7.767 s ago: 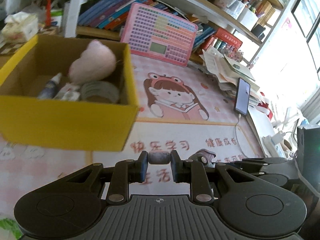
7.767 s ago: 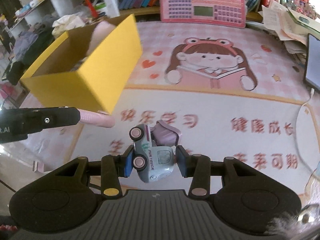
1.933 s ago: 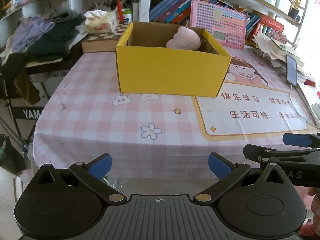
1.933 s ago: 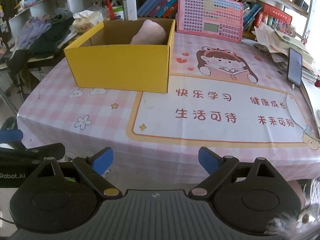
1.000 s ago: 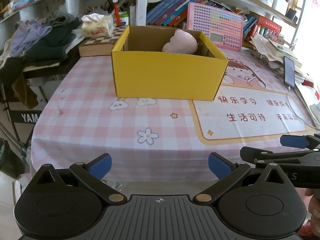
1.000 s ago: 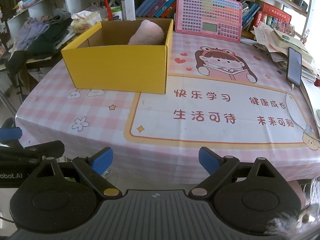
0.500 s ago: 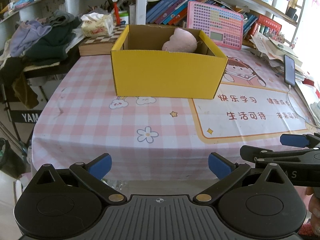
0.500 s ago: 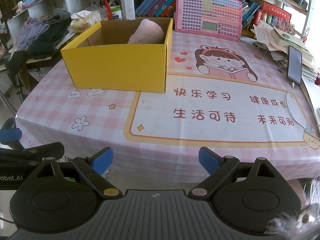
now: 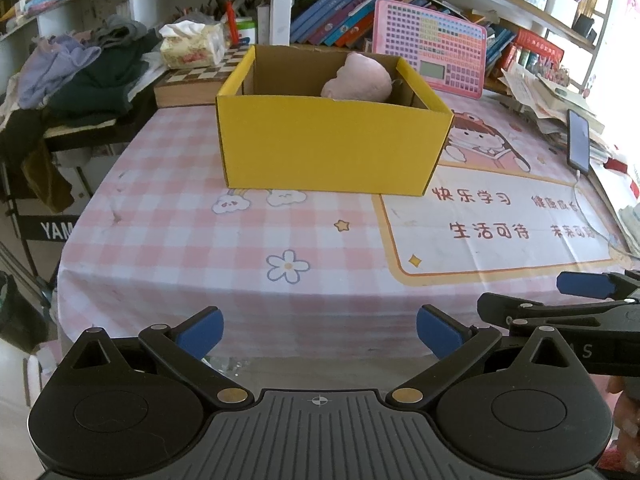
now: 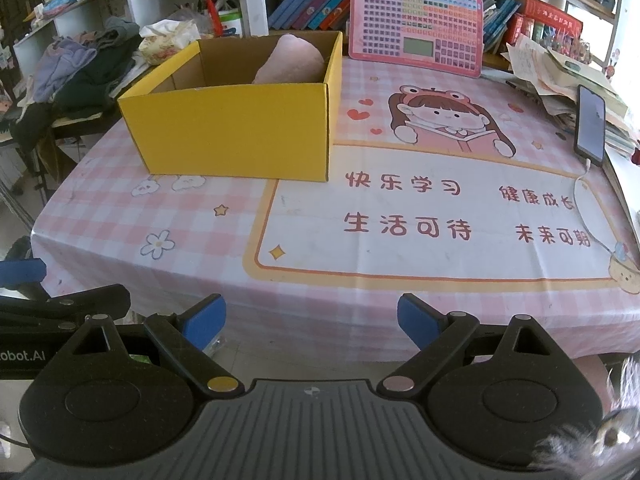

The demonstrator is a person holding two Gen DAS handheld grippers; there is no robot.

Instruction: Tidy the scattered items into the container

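A yellow cardboard box [image 9: 332, 148] stands on the pink checked tablecloth; it also shows in the right wrist view [image 10: 236, 132]. A pink plush toy [image 9: 358, 82] sticks up inside it, seen too in the right wrist view [image 10: 292, 60]. The rest of the box's contents are hidden by its walls. My left gripper [image 9: 318, 330] is open and empty, held off the table's front edge. My right gripper [image 10: 310, 320] is open and empty, also before the front edge. Each gripper's side shows in the other's view.
A pink toy keyboard [image 10: 414, 26] leans against the bookshelf behind the box. A phone [image 10: 590, 124] on a white cable and a paper pile lie at the right. A tissue box [image 9: 192, 46], a chessboard and heaped clothes [image 9: 80, 76] are at the left.
7.8 s ago both grippers held items near the box; since 1.9 s ago both are open, empty and drawn back off the table. In the last second the views barely shift.
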